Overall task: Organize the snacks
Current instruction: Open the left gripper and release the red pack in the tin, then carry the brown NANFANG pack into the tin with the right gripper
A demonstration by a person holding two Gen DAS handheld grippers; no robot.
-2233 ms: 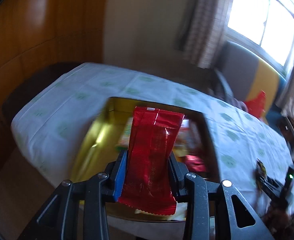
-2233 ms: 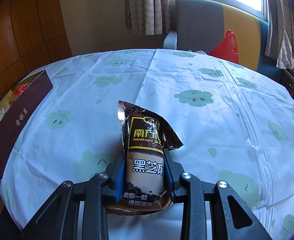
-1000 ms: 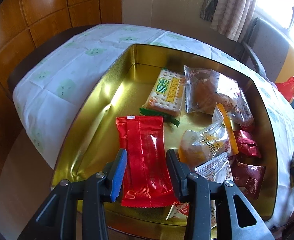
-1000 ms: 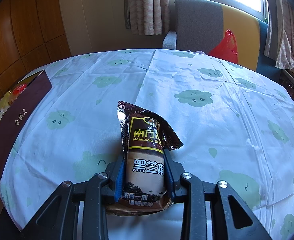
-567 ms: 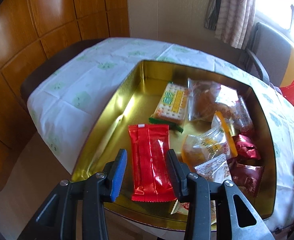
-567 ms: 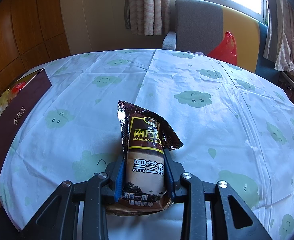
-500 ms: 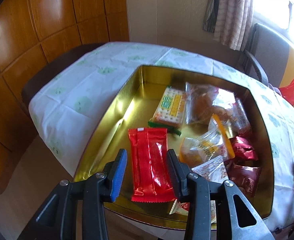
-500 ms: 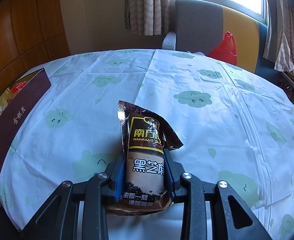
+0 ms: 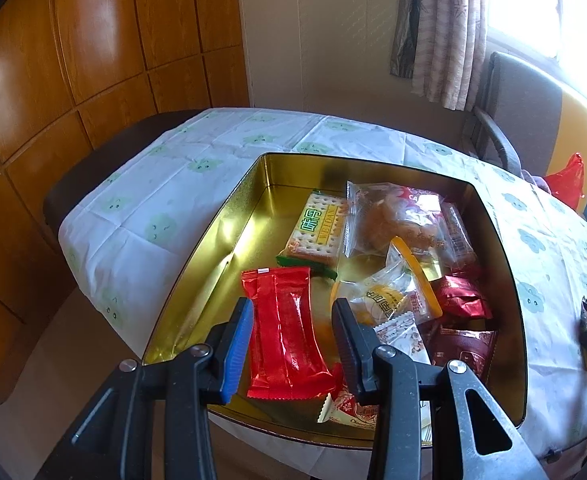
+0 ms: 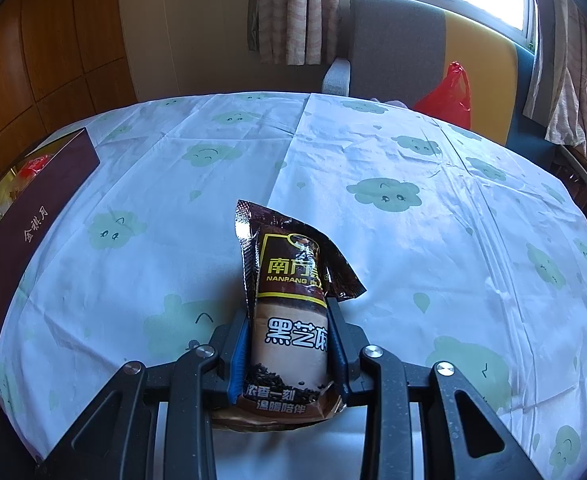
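The open gold tin [image 9: 213, 236] sits on the cloud-print tablecloth, and a red snack packet [image 9: 285, 344] lies flat at its near left. My left gripper [image 9: 292, 308] hovers open above that packet, with both pads clear of it. Beside it the tin holds a cracker pack [image 9: 317, 232], a clear pastry bag [image 9: 389, 216] and several small wrapped snacks. My right gripper [image 10: 288, 316] is shut on a brown sesame drink packet [image 10: 289, 264], held upright just over the cloth. The tin's dark red outer wall [image 10: 33, 216] shows at the left of the right wrist view.
The tablecloth [image 10: 393, 160] covers a round table whose edge drops off near both grippers. A grey and yellow chair [image 10: 397, 40] with a red plastic bag [image 10: 449, 96] stands behind the table. Wood panelling [image 9: 73, 60] lines the left wall.
The left gripper let go of the red packet into the tin and has drawn back and up, so the tin looks smaller. The right gripper and its packet have stayed still.
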